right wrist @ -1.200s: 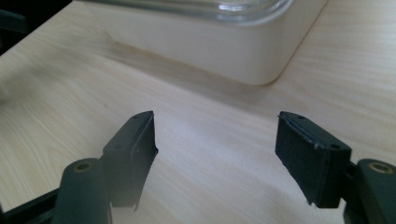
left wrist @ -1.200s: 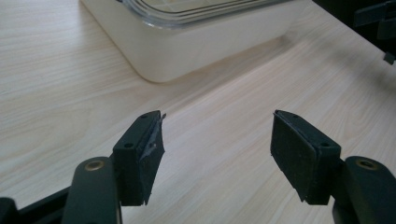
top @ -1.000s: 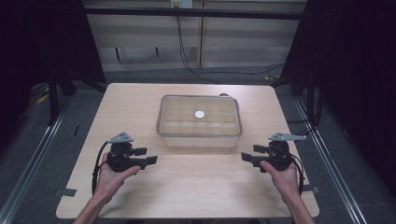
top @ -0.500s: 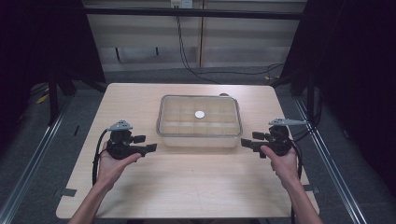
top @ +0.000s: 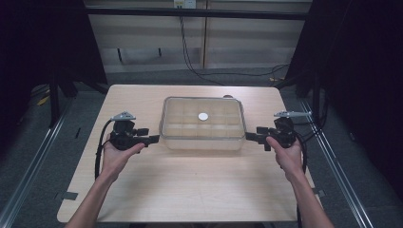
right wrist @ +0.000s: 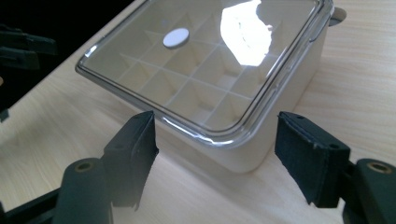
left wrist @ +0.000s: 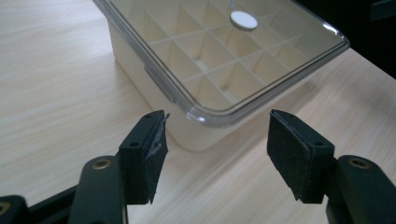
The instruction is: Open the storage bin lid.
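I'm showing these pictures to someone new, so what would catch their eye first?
Probably the pale box with a clear lid in the middle of the wooden table, its inside split into small compartments and a white disc at the lid's centre. Next, the left gripper and right gripper, both open, pointing at the box's near corners from either side.

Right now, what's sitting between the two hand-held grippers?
The clear-lidded divided box lies between the left hand-held gripper and the right hand-held gripper, as the high view shows. Both stand open at its near corners, apart from it.
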{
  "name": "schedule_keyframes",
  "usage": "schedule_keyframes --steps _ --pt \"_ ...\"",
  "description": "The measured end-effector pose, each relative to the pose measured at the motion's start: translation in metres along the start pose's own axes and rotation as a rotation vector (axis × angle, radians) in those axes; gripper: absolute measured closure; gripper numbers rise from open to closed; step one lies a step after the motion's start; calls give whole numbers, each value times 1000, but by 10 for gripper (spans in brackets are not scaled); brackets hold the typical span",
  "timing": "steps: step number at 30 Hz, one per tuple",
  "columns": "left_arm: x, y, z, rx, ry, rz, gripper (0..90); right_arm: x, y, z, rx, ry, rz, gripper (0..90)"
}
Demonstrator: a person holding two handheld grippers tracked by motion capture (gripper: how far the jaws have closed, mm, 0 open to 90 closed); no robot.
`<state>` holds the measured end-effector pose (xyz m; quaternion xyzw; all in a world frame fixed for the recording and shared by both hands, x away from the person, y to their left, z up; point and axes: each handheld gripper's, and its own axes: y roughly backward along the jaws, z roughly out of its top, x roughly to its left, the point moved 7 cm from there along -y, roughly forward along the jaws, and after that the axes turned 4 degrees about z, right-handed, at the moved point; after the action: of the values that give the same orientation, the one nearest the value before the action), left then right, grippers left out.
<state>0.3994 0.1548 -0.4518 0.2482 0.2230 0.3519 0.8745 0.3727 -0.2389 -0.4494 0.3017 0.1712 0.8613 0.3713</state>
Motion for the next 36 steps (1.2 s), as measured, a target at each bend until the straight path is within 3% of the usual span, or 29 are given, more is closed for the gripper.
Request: schedule_keyframes --steps 7,14,18,19,24,29,32,36 --pt "6 -2 21 -11 4 11 382 -2 -5 14 29 10 2 298" --pt "17 -15 28 10 19 23 367 -9 -14 28 58 29 -13 297" --pt "20 -23 29 19 29 23 344 -14 -25 31 64 31 -24 298" --pt "23 -27 30 13 25 44 338 -15 -27 31 69 30 -30 298" --pt "26 -37 30 32 31 36 330 -20 -30 38 68 21 -40 298" --pt "29 -45 27 47 55 31 326 -26 -37 34 75 7 -40 298" --pt "33 -50 26 64 71 40 299 -32 -45 31 85 13 -68 311" --pt "32 -57 23 95 62 27 291 -36 -51 29 93 -2 -64 310"
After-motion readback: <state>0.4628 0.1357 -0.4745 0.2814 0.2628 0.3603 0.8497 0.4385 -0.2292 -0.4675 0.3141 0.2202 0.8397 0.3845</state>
